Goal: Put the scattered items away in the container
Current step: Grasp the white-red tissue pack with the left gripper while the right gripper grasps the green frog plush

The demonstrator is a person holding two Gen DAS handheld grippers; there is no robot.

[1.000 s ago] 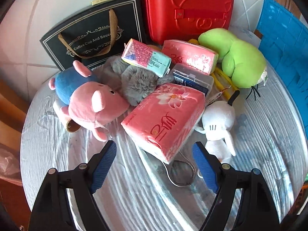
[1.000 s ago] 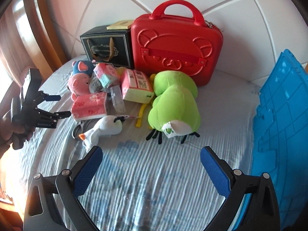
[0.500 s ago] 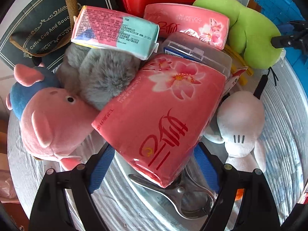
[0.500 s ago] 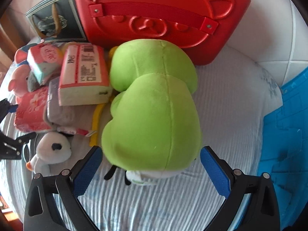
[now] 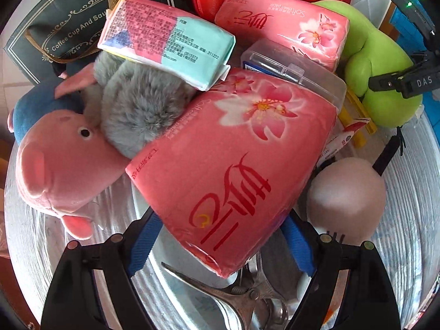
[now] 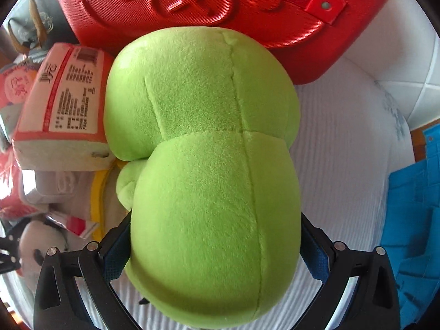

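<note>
My left gripper (image 5: 220, 243) is wide open, its blue pads on either side of the near end of a pink flowered tissue pack (image 5: 233, 159); whether the pads touch it is not clear. My right gripper (image 6: 216, 244) is wide open around the green plush toy (image 6: 203, 151), which also shows in the left wrist view (image 5: 376, 79). A red bear-face case (image 6: 220, 8) stands closed behind the pile. A blue crate (image 6: 415, 209) is at the right.
Around the tissue pack lie a pink pig plush (image 5: 57, 165), a grey furry toy (image 5: 137, 104), two more tissue packs (image 5: 167, 41) (image 5: 283, 24), a clear plastic box (image 5: 297, 71), a white plush (image 5: 346, 195) and metal tongs (image 5: 236, 291). A dark gift bag (image 5: 63, 24) stands behind.
Both grippers have moved forward. The left now straddles the pink tissue pack and the right straddles the green plush. Both stay open.
</note>
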